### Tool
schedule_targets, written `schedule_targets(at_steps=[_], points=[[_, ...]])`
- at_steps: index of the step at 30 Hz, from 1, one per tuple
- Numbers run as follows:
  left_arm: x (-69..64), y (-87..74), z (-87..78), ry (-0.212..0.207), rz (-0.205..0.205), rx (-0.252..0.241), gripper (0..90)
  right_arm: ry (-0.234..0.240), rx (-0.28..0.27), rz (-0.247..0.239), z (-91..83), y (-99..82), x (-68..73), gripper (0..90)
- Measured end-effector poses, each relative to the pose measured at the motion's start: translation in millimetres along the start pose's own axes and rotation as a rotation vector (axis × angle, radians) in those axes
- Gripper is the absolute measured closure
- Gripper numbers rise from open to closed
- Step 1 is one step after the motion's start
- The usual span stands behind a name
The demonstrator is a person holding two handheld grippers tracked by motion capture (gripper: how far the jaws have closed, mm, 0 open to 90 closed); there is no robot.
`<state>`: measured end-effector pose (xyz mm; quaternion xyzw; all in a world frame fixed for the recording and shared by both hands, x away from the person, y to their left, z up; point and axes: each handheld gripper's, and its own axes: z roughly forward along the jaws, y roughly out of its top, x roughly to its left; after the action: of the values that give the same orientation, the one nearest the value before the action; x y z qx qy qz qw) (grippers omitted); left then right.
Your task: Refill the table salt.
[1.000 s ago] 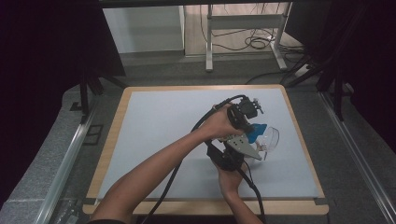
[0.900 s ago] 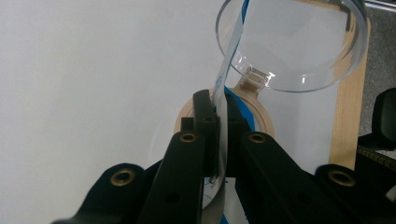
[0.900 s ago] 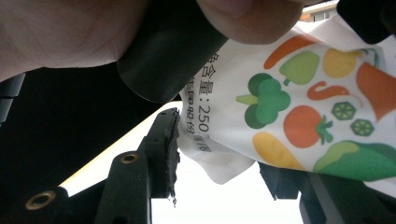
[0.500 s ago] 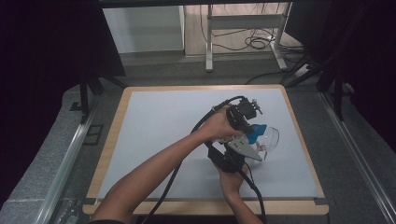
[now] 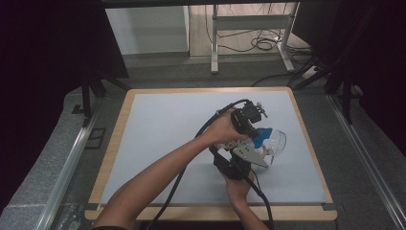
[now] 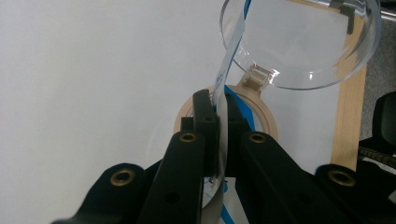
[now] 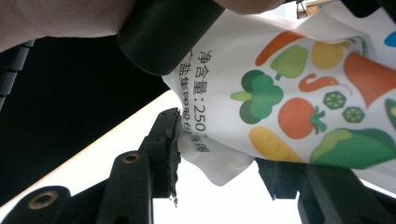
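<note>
A white desk (image 5: 158, 143) with a wooden rim stands among dark curtains. Nearest, the right tool (image 5: 261, 155) has its jaws pinching the lower edge of a printed pouch (image 7: 299, 107). Just beyond, the left tool (image 6: 219, 116) is pressed together on the pouch's thin top edge, above a clear lidded jar (image 6: 303, 46).

Black tool (image 6: 219, 126), brass screws, trailing cable
</note>
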<state>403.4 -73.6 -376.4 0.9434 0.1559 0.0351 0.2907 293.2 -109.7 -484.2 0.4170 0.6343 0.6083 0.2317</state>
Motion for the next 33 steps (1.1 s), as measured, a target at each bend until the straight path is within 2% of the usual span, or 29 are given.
schedule_targets(at_steps=[13, 33], points=[[3.0, -8.8, -9.9, -0.013, -0.024, -0.046, 89.5, -0.007, 0.032, -0.012, -1.5, -9.5, -3.4, 54.2], [4.8, -17.8, -14.7, -0.02, -0.033, -0.072, 89.6, -0.016, 0.06, -0.052, -4.6, -18.7, -4.6, 54.1]])
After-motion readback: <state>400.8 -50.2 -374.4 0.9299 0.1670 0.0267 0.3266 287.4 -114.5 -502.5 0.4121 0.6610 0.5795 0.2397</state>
